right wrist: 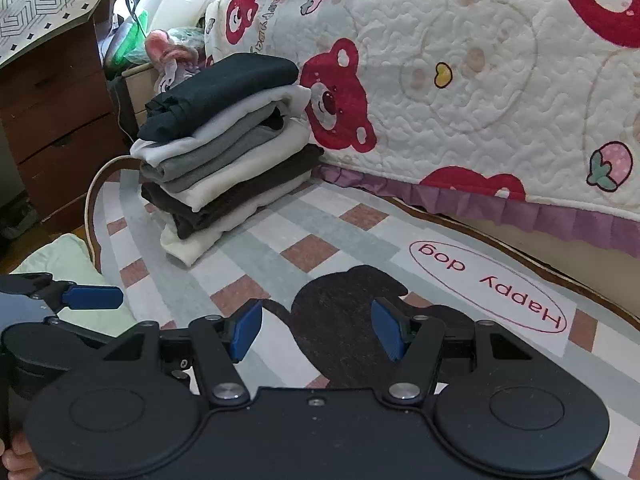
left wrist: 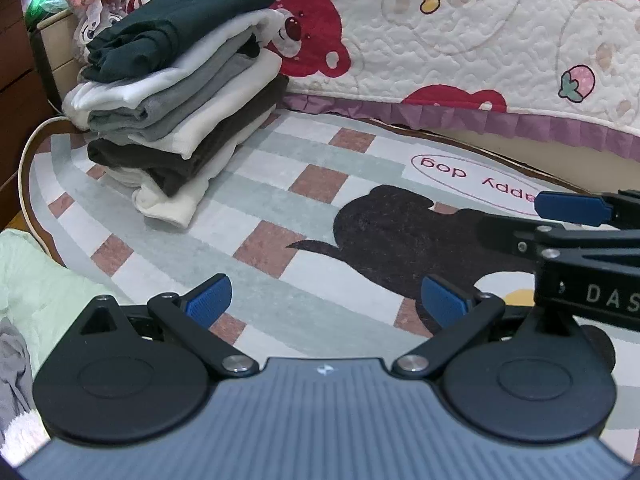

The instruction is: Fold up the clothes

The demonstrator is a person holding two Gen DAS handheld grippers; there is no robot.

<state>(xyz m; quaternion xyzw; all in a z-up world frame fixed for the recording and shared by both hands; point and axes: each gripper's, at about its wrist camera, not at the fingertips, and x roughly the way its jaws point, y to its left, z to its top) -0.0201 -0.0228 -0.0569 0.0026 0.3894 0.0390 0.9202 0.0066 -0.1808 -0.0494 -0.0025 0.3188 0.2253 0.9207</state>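
Surroundings: a checked rug (left wrist: pixel 280 184) with a dark dog silhouette (left wrist: pixel 400 236) and a "Happy dog" oval (right wrist: pixel 488 286) covers the floor. A quilted bedspread (left wrist: pixel 460 28) printed with red bears hangs at 12 to 2 o'clock in both views, its purple frill meeting the rug's far edge. A wooden drawer unit (right wrist: pixel 56 120) stands at 10 o'clock in the right wrist view, with a plush toy (right wrist: pixel 168 56) and green bags behind the clothes.

Task item: stack of folded clothes (left wrist: pixel 176 96), black piece on top, then white, grey, cream, dark brown and cream layers. It sits on the rug at 10–11 o'clock, against the bedspread. A pale green cloth (left wrist: pixel 44 280) lies at 8–9 o'clock off the rug's edge, with a grey garment (left wrist: pixel 14 368) at the left margin.

Left gripper (left wrist: pixel 326 300): jaws spread, nothing between them, bare rug beneath. The stack is well apart from its fingertips.

Right gripper (right wrist: pixel 318 330): jaws spread wide, empty, over the dog silhouette. Nothing stands between either gripper and the stack.
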